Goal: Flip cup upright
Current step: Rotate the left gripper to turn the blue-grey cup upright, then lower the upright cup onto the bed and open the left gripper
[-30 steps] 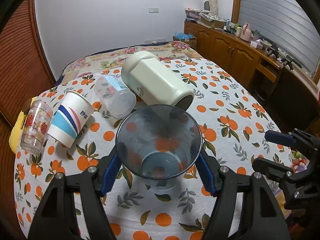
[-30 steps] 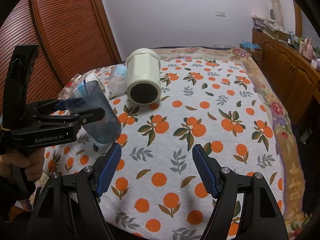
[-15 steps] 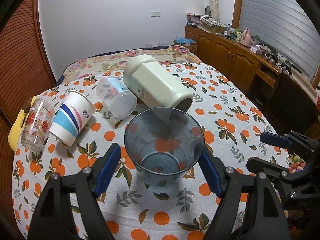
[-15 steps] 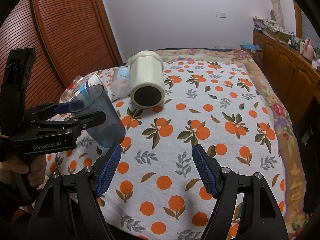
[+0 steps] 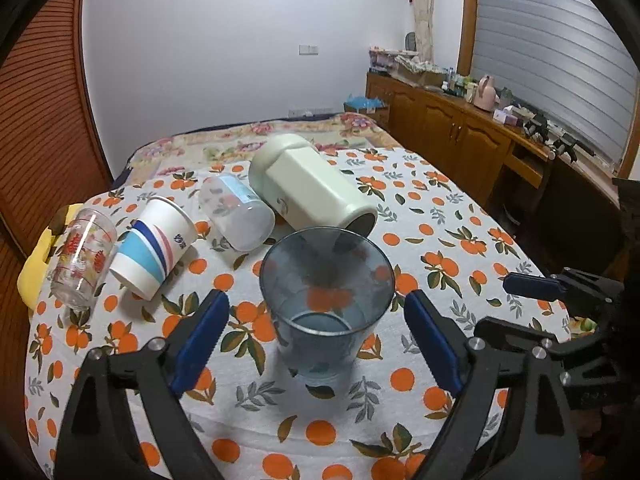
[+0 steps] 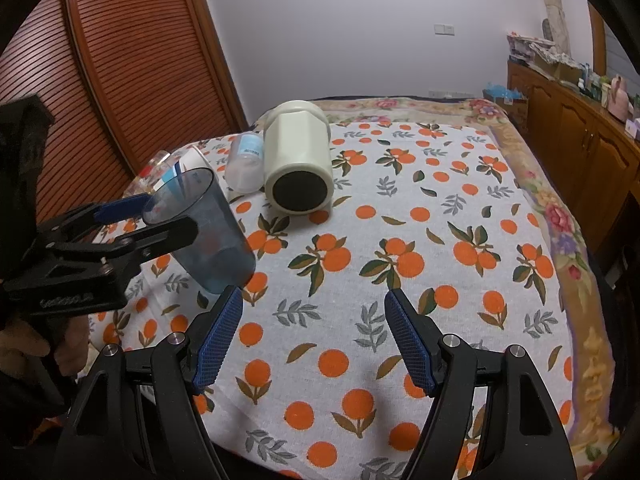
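Observation:
A translucent blue-grey cup (image 5: 325,304) stands upright on the orange-print cloth, mouth up. It also shows in the right wrist view (image 6: 208,236). My left gripper (image 5: 316,344) is open; its blue pads stand clear on either side of the cup. My right gripper (image 6: 314,336) is open and empty over bare cloth, to the right of the cup. It shows at the right edge of the left wrist view (image 5: 532,292).
Behind the cup lie a large cream jar (image 5: 312,188), a clear plastic cup (image 5: 236,212), a striped paper cup (image 5: 154,240) and a printed glass (image 5: 82,258), all on their sides. A wooden sideboard (image 5: 460,140) runs along the right. Slatted wooden doors (image 6: 132,80) stand on the left.
My left gripper has opened, let go of the blue-grey cup and drawn back. The cup now stands on the cloth. The right gripper has barely moved.

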`<state>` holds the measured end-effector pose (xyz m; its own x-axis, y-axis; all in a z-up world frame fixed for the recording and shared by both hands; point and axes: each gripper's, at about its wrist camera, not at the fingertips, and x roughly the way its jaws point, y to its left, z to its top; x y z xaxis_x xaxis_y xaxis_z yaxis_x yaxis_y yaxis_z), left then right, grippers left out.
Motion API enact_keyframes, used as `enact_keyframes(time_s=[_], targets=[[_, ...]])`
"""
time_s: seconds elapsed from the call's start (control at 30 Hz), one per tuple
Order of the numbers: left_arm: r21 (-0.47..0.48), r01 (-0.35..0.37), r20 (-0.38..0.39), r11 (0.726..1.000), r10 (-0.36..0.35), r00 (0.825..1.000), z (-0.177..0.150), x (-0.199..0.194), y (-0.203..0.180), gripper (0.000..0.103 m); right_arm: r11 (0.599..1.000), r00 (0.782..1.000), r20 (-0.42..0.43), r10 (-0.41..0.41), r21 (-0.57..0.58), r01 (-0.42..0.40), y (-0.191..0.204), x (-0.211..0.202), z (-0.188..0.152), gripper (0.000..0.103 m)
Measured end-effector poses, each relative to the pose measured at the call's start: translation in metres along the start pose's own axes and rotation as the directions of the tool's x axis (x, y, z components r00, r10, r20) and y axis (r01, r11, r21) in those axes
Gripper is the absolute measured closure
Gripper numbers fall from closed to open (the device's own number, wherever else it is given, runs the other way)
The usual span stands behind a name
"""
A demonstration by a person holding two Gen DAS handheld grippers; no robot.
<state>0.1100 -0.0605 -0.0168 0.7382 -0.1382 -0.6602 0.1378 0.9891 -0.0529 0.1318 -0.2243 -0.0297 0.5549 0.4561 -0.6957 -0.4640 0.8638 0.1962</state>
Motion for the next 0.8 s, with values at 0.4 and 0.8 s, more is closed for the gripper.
enact_keyframes(time_s=[0.4,0.8], targets=[[-0.015,-0.063,0.091,0.998,0.064,0.994,-0.017,-0.048,0.006,0.012,1.000,0.995,0.099,-0.014,-0.009,0.015,0.011,-0.017,0.000,0.026],[-0.064,-0.080,0.153,0.995,0.089,0.984,-0.035,-0.089,0.017,0.012,0.996,0.961,0.266,-0.078,-0.020,0.086,0.034,-0.044,-0.005,0.012]])
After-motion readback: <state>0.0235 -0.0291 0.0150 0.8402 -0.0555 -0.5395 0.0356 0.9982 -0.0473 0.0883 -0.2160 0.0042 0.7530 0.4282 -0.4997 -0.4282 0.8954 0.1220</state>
